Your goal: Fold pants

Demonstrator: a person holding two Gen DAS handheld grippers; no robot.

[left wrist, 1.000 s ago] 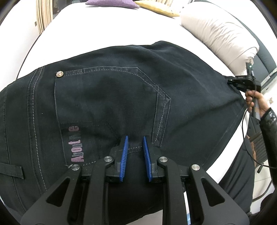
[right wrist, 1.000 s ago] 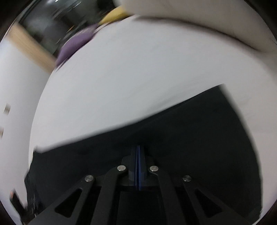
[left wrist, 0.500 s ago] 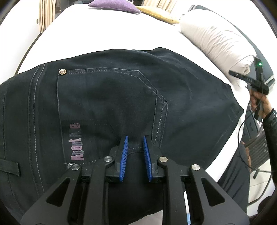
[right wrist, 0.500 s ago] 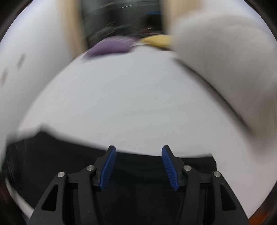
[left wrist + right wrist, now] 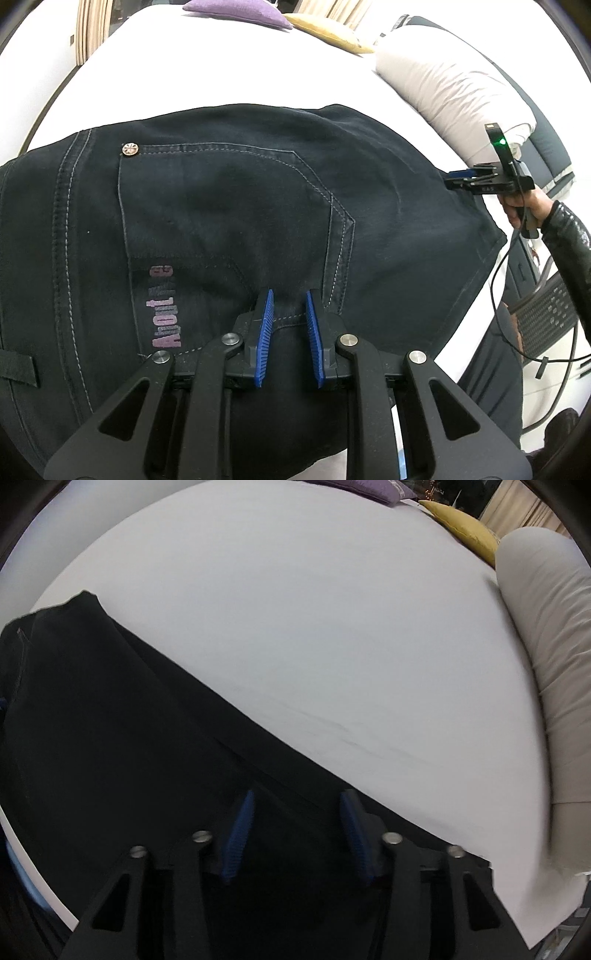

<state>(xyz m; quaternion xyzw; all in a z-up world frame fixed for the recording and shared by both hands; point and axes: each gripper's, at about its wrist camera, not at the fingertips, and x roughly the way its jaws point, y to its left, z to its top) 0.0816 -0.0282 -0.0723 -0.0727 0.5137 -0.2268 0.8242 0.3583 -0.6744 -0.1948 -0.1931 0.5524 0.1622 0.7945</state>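
Note:
Dark denim pants [image 5: 229,206] lie flat on a white bed, back pocket up, with a metal rivet [image 5: 130,149] and pink lettering [image 5: 164,306] on the pocket. My left gripper [image 5: 289,299] is open, its blue pads just over the pocket's lower edge. My right gripper [image 5: 295,801] is open over the far edge of the pants [image 5: 110,720]. It also shows in the left wrist view [image 5: 458,179], held in a hand at the pants' right edge.
White bed sheet [image 5: 295,609]. A rolled beige duvet [image 5: 454,81] lies along the right side. A purple cushion [image 5: 236,11] and a yellow cushion [image 5: 328,33] sit at the far end. A black cable [image 5: 498,295] hangs off the right edge.
My right gripper let go of the pants' edge and opened, then came back down over that edge. The pants settled flat. My left gripper stayed in place.

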